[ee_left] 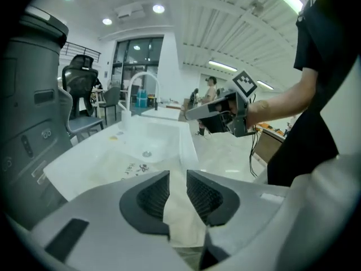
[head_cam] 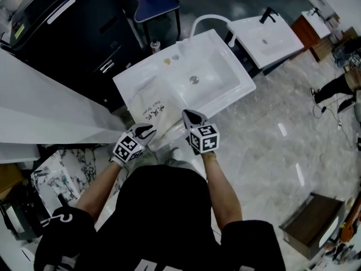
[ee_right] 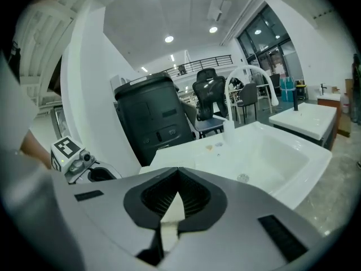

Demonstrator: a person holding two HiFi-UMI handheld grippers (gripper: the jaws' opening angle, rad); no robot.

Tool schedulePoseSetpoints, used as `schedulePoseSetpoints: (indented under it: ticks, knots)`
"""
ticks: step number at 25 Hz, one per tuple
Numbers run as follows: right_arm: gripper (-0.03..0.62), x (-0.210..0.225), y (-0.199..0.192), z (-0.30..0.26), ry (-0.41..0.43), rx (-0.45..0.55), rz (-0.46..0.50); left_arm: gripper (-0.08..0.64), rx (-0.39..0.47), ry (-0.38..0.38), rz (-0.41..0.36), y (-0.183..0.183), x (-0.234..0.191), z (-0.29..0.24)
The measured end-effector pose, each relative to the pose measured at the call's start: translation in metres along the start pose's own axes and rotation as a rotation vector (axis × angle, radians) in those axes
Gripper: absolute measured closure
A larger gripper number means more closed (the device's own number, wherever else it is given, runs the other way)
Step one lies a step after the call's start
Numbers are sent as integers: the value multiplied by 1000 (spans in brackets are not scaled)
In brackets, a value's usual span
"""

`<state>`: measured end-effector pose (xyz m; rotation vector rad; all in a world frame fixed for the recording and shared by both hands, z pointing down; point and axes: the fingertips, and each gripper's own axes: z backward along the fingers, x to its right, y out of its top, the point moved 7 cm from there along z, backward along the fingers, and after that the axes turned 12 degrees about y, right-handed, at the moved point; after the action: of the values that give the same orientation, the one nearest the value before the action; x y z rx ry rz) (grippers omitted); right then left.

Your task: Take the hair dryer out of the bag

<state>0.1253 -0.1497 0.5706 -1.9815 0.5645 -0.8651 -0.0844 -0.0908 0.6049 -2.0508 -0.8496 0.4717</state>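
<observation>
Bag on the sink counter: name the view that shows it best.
Head view: the cream bag lies flat beside the basin, print visible. Left gripper view shows its fabric between the parted left tongs; right gripper view only a strip pinched in the shut right tongs.

there are two grippers, the left gripper [head_cam: 148, 130] and the right gripper [head_cam: 192, 118], and one cloth bag [head_cam: 151, 107]. two white sinks show, the near sink [head_cam: 241, 79] and the far sink [head_cam: 279, 47]. there are two faucets, a white faucet [head_cam: 207, 19] and a black faucet [head_cam: 268, 14], one office chair [head_cam: 157, 5], and two small bits by the white faucet, a yellow bit [head_cam: 167, 61] and a grey bit [head_cam: 176, 56].
</observation>
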Motion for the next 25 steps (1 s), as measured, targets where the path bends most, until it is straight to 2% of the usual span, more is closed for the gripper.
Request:
schedulePoseSetpoints:
  ticks: [6, 9, 12, 15, 18, 21, 25]
  knots:
    - [597, -2, -56, 4, 10, -106, -52, 402, -164, -9, -75, -47, 22, -24]
    - [597, -5, -71, 7, 7, -135, -69, 397, -213, 24, -116, -57, 25, -32]
    - [597, -7, -80, 9, 8, -152, -78, 415, -229, 58, -136, -57, 22, -36]
    - [597, -11, -82, 10, 11, -161, -78, 524, -186, 80, -62, -43, 12, -33]
    - [597, -16, -80, 4, 24, -167, -71, 534, -122, 95, 20, -21, -7, -27]
    - [597, -21, -79, -6, 38, -178, -59, 534, -94, 111, 51, -8, -26, -28]
    - [597, -29, -76, -26, 57, -185, -48, 534, -98, 119, 67, -3, -46, -31]
